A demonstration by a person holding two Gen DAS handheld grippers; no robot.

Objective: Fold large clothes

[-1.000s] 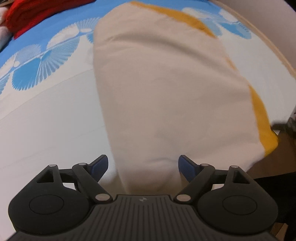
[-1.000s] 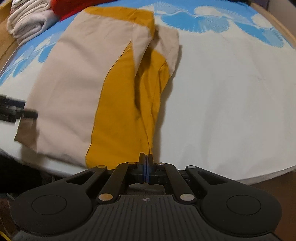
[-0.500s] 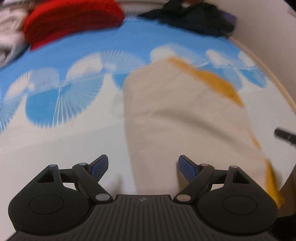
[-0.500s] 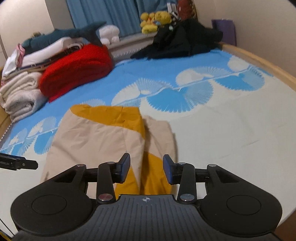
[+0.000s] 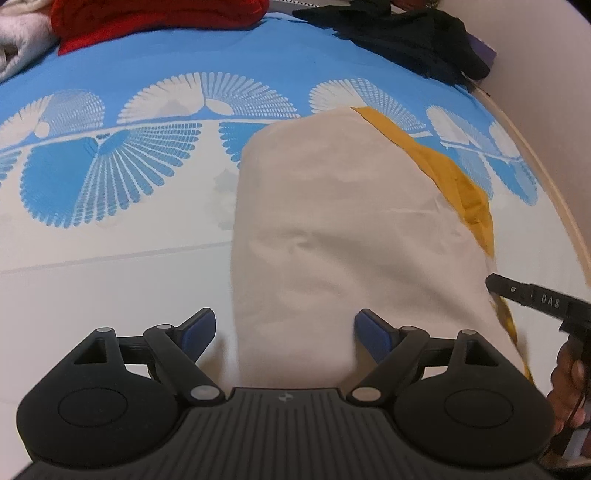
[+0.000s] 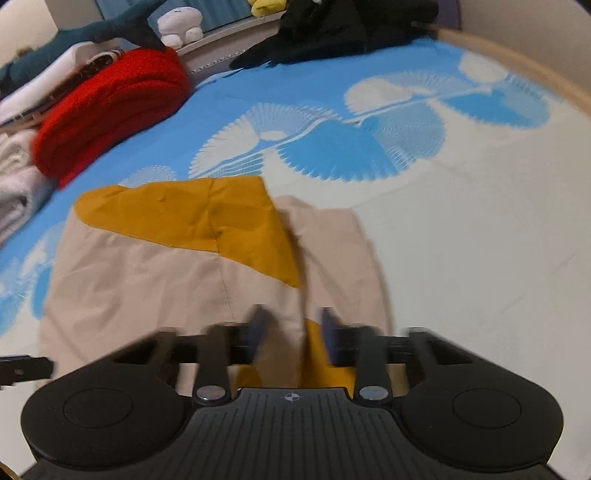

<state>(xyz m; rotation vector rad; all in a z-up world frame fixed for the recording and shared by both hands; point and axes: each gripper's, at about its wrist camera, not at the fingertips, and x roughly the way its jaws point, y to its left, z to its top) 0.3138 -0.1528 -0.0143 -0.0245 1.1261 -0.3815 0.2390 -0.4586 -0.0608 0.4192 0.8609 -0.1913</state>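
A beige and mustard garment (image 5: 343, 236) is spread flat on the blue-and-white patterned bedsheet (image 5: 110, 177), folded lengthwise with a mustard panel (image 6: 199, 218) shown at its far end. The left gripper (image 5: 284, 332) is held with its jaws wide apart over the near edge of the cloth, nothing clamped. The right gripper (image 6: 293, 332) is likewise parted above the garment's near edge, though blurred. A red folded blanket (image 6: 107, 107) and dark clothes (image 6: 340, 26) are seen at the far side of the bed.
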